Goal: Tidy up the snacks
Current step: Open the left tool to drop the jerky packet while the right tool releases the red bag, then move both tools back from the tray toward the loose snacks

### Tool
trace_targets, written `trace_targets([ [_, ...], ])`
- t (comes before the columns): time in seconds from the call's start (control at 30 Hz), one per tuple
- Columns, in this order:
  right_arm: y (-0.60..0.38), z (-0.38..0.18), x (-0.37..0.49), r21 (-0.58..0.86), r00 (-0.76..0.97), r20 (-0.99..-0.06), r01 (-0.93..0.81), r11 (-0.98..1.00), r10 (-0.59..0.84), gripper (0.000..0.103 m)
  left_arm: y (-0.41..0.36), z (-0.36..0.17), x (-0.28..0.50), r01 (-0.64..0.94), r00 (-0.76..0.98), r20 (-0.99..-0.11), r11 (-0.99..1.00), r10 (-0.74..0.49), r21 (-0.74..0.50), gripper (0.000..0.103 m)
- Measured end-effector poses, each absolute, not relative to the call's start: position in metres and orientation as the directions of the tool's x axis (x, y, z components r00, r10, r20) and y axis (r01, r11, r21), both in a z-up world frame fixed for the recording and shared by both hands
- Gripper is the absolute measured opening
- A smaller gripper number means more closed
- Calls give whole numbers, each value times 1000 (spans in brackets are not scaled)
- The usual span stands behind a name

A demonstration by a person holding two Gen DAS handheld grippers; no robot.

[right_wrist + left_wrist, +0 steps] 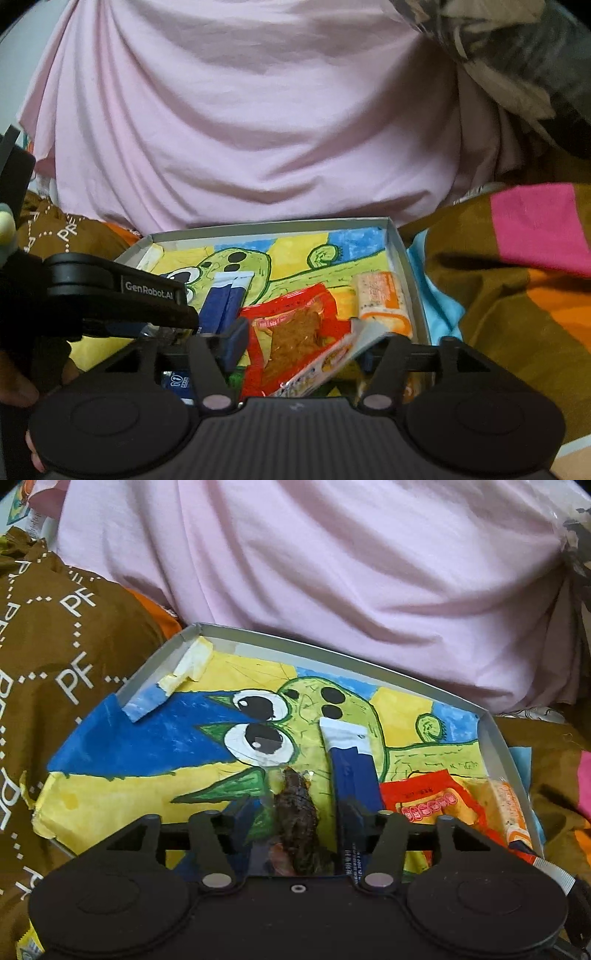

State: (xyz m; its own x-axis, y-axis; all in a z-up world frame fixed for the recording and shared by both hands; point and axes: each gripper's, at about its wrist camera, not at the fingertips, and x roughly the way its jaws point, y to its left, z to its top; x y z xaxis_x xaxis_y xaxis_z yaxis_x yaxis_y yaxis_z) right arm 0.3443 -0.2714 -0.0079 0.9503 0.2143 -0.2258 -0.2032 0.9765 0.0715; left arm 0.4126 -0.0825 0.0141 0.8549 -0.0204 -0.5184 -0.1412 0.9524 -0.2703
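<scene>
Between parted left gripper (299,830) fingers, dark snack (295,812) in tray (495,738).

A shallow box (496,738) lies on a patterned blanket (55,657), with a bulging cloth (314,572) just behind its far wall. A painted sheet (147,738) lines the box floor. On the sheet, left to right, lie a dark snack (295,805), a long packet (352,768), a flat packet (295,325) and, against the right wall, a wrapped bar (380,295).
</scene>
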Motion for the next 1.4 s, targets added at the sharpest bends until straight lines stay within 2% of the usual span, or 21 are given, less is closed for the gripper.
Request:
trace_targets([
  [0.07,-267,-8,343,44,953,-217,-206,978,210,82,-81,15,410,-145,860,-510,952,-13,-269,70],
  [0.13,-264,-7,340,19,959,-201,-202,979,202,88,-79,18,407,-149,867,-498,952,-4,-266,76],
  [0.37,-263,-4,335,9,966,-168,-199,980,198,99,-73,28,394,-160,887,-461,952,22,-262,98],
  [0.47,-264,0,327,12,972,-143,-186,982,186,103,-71,33,386,-167,894,-447,952,36,-256,102],
  [0.97,-263,27,257,31,990,-26,-137,990,138,103,-42,54,313,-202,912,-402,943,83,-265,102],
  [1.4,-250,35,195,2,987,-12,-162,987,162,103,-16,62,239,-212,904,-420,940,84,-269,102],
])
